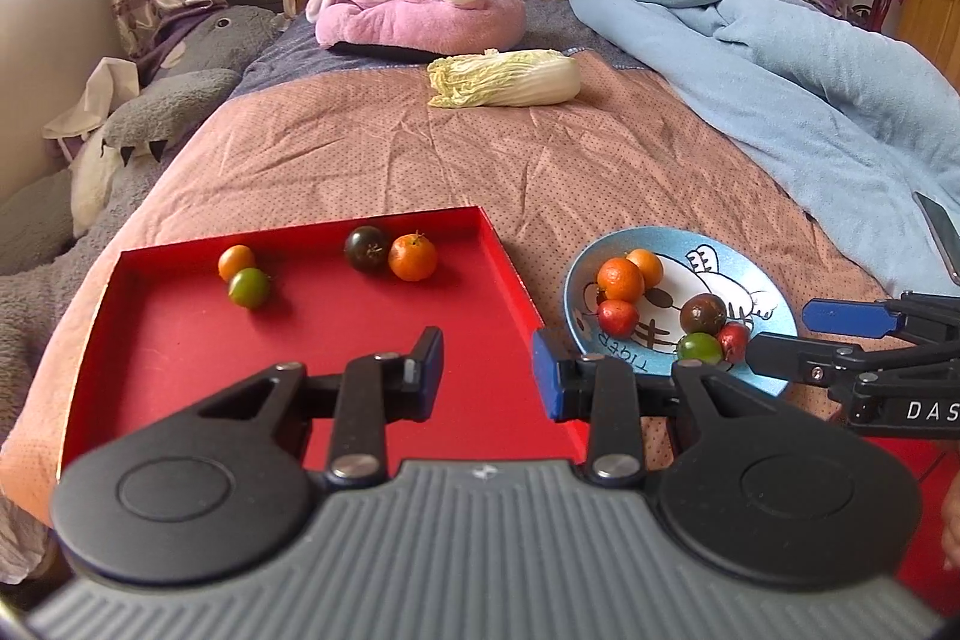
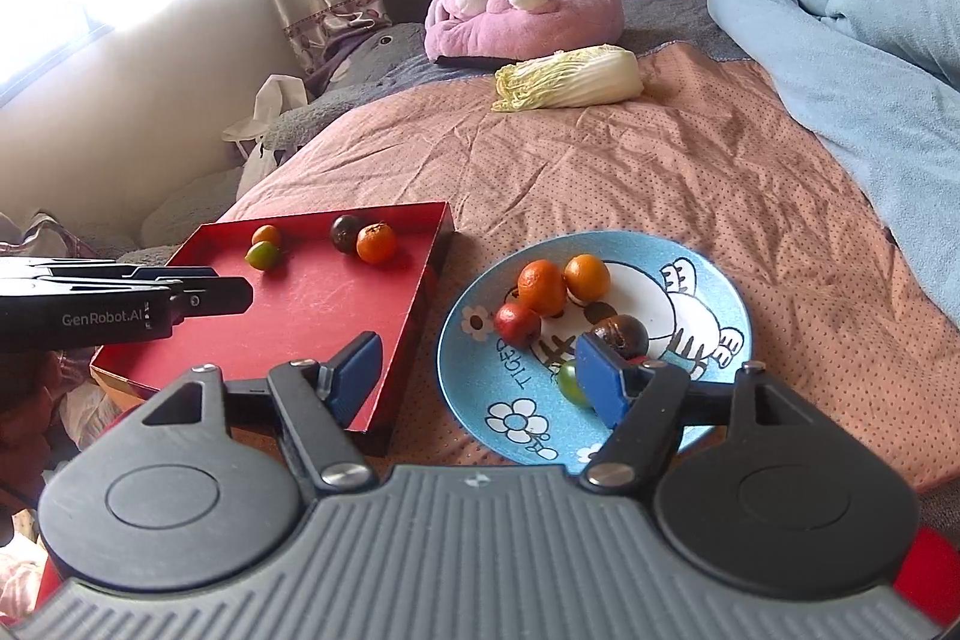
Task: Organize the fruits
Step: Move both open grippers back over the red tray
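The left gripper [image 1: 487, 364] is hovering with its fingers spread and empty over the right edge of the shallow red cardboard tray [image 1: 180, 340] at lower centre of the left wrist view. The right gripper [image 2: 480, 376] is likewise hanging released, nothing between its fingers, above the round blue cartoon-printed plate [image 2: 729, 304] at centre of the right wrist view. Four small round fruits are sitting along the tray's far side, among them an orange tangerine [image 1: 412, 257]; six more are clustering on the plate, including a dark purple tomato-like fruit [image 2: 624, 334]. These look light, smooth and prone to rolling, probably soft-skinned, so a gentle pinch across the widest middle seems safest.
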`<state>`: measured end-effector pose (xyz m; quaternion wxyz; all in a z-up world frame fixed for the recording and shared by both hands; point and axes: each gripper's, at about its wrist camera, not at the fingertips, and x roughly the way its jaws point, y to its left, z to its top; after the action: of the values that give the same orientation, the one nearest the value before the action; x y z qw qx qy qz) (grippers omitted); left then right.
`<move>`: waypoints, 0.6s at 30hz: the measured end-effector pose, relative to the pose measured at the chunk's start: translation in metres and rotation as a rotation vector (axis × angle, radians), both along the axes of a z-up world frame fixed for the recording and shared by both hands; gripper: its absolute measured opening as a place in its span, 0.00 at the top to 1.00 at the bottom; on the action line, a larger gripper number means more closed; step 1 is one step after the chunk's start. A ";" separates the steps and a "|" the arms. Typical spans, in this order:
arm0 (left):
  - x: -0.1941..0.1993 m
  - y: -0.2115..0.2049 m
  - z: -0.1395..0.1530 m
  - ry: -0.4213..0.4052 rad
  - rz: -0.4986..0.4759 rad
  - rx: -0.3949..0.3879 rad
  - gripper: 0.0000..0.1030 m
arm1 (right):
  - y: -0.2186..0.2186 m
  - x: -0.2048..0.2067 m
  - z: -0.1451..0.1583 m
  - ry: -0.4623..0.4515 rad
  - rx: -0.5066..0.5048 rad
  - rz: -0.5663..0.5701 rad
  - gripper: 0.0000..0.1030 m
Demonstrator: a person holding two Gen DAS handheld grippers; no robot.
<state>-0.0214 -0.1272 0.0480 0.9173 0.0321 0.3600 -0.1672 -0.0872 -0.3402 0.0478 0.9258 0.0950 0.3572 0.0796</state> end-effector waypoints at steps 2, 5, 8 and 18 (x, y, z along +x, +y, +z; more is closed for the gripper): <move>0.000 0.007 -0.001 0.002 0.011 -0.004 0.66 | 0.007 0.003 0.002 -0.003 -0.008 0.020 0.27; 0.001 0.016 -0.002 0.003 0.034 0.001 0.66 | 0.017 0.008 0.003 -0.004 -0.009 0.046 0.27; 0.003 0.025 -0.002 0.003 0.059 0.003 0.66 | 0.028 0.014 0.004 -0.002 -0.008 0.072 0.27; 0.009 0.057 -0.007 0.016 0.142 -0.005 0.66 | 0.061 0.034 0.002 0.014 -0.004 0.156 0.24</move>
<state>-0.0129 -0.0697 0.0409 0.9239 0.0029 0.3684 -0.1031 -0.0527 -0.2790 0.0497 0.9144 0.0658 0.3702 0.1501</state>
